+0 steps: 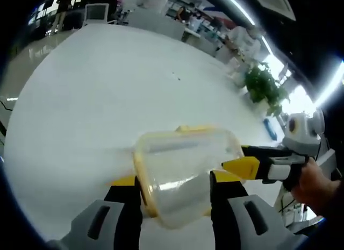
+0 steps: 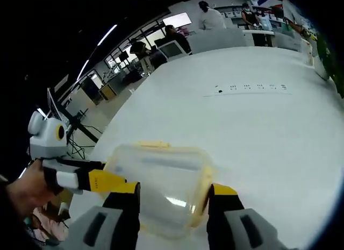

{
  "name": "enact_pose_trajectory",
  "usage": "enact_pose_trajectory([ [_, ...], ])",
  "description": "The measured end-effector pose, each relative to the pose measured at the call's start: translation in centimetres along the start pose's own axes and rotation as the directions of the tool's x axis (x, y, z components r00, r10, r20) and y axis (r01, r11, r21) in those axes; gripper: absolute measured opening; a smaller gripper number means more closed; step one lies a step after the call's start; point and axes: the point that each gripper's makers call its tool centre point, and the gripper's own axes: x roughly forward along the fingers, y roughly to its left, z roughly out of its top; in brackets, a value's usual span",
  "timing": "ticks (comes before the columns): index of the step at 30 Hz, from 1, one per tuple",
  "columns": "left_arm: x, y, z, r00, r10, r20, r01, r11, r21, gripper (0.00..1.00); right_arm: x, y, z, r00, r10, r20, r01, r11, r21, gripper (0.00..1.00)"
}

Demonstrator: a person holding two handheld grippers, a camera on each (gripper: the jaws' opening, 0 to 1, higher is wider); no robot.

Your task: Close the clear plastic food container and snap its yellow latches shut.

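A clear plastic food container [image 1: 183, 164] with a yellow rim sits between the jaws of my left gripper [image 1: 174, 180], which press on its two sides. A yellow latch [image 1: 185, 129] shows on its far edge. My right gripper [image 1: 239, 158] comes in from the right, its yellow fingertips against the container's right side, with a person's hand [image 1: 314, 185] behind it. In the right gripper view the same container [image 2: 161, 175] lies lid up between the jaws of my right gripper [image 2: 173, 188], both touching it. My left gripper [image 2: 105, 180] meets its left side.
A large white table [image 1: 107, 99] spreads under and beyond the container. A row of sockets [image 2: 247, 87] is set into it farther off. A green plant [image 1: 263, 86] stands past the table's far right edge. Desks, monitors and people fill the background.
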Motion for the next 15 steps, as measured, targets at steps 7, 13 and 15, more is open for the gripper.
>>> enact_pose_trajectory([
  [7, 0.8, 0.8, 1.7, 1.0, -0.003, 0.02, 0.003, 1.0, -0.004, 0.49, 1.0, -0.3, 1.5, 0.999, -0.003, 0.034, 0.003, 1.0, 0.007, 0.48],
  [13, 1.6, 1.6, 3.6, 0.999, 0.005, 0.05, -0.005, 1.0, 0.0, 0.5, 2.0, -0.5, 2.6, 0.999, 0.0, 0.044, -0.001, 0.999, 0.034, 0.47],
  [15, 1.7, 1.8, 4.0, 0.999, 0.003, 0.054, -0.003, 1.0, -0.002, 0.5, 2.0, -0.6, 2.7, 0.999, 0.003, 0.047, -0.005, 0.999, 0.039, 0.46],
])
